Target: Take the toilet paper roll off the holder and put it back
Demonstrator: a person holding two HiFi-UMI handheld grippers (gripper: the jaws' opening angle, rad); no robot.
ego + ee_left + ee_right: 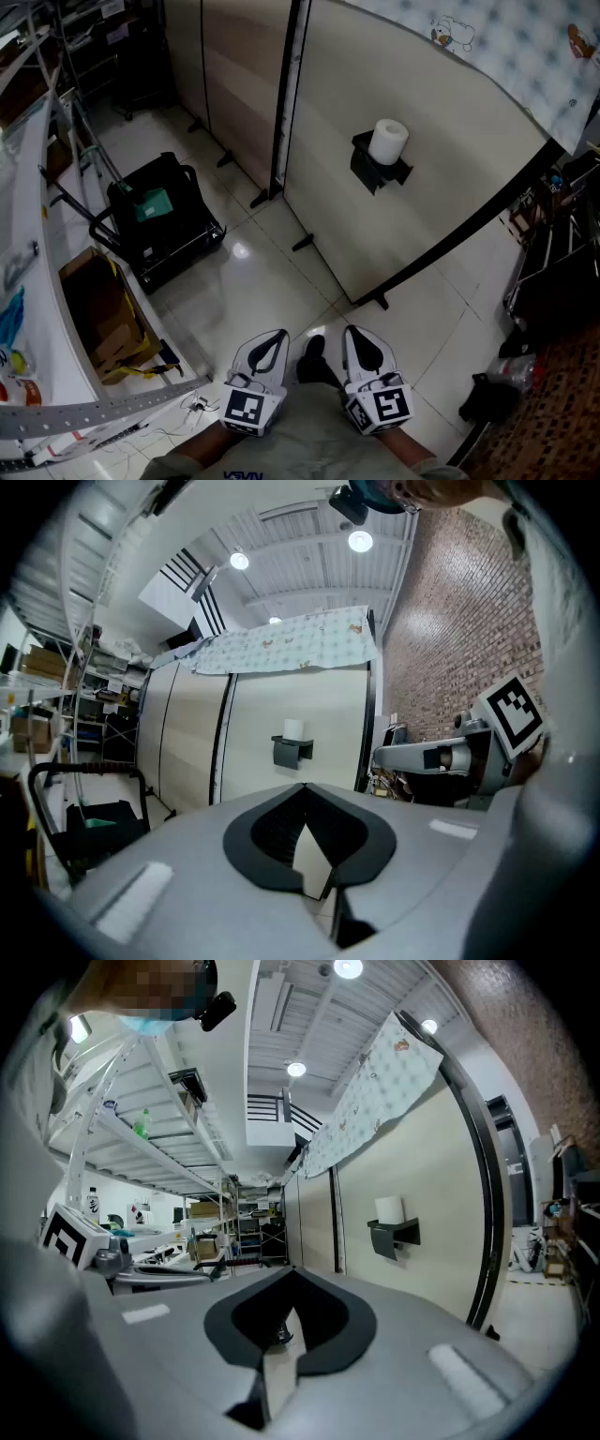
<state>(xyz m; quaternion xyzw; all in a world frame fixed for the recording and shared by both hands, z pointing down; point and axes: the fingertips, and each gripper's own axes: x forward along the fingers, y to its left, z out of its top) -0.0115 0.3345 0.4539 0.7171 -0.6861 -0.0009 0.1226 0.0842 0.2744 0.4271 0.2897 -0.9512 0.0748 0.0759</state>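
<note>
Left gripper (270, 337) and right gripper (361, 335) sit low, jaws closed together and empty (each cube bears a square marker). White roll (388, 141) stands upright in a black holder (373, 171) on the beige panel (441, 197), well apart from both. Cartoon-print cloth (525, 47) drapes the panel's top; a black cart (164, 220) stands left.

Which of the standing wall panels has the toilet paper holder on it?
The wide cream panel at the right end, under the patterned cloth. The black holder with the white roll hangs on it; the wood-coloured panels to its left are bare.
</note>
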